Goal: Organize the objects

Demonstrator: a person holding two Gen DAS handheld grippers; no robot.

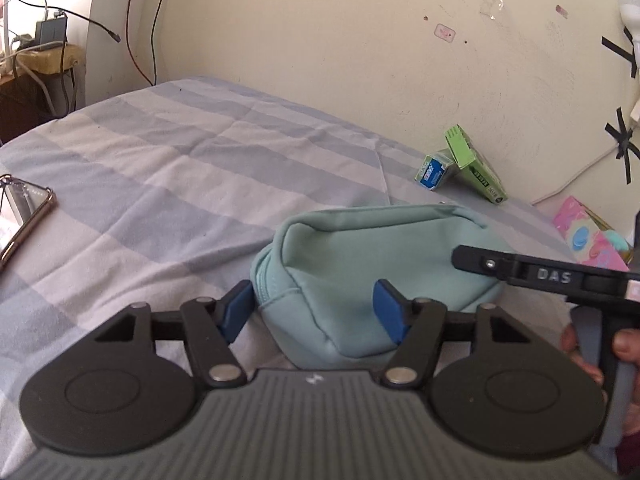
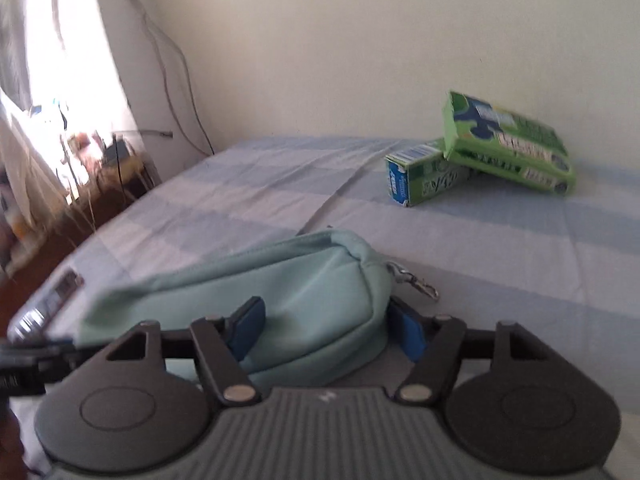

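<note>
mint fabric pouch (image 1: 372, 276) lay crosswise on the bed; left hand-held gripper (image 1: 316, 312) and right hand-held gripper (image 2: 326, 330) each straddled one end, half-open, not visibly clamped.

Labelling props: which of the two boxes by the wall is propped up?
The larger green box; one end leans on the smaller blue-ended box, which lies flat on the bed.

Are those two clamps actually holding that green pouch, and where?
The left gripper straddles one end of the pouch, the right gripper the zipper end. Whether either actually pinches it cannot be told.

Likely a home bedroom: striped bedsheet (image 1: 168, 152), marked wall (image 1: 360, 40).
</note>
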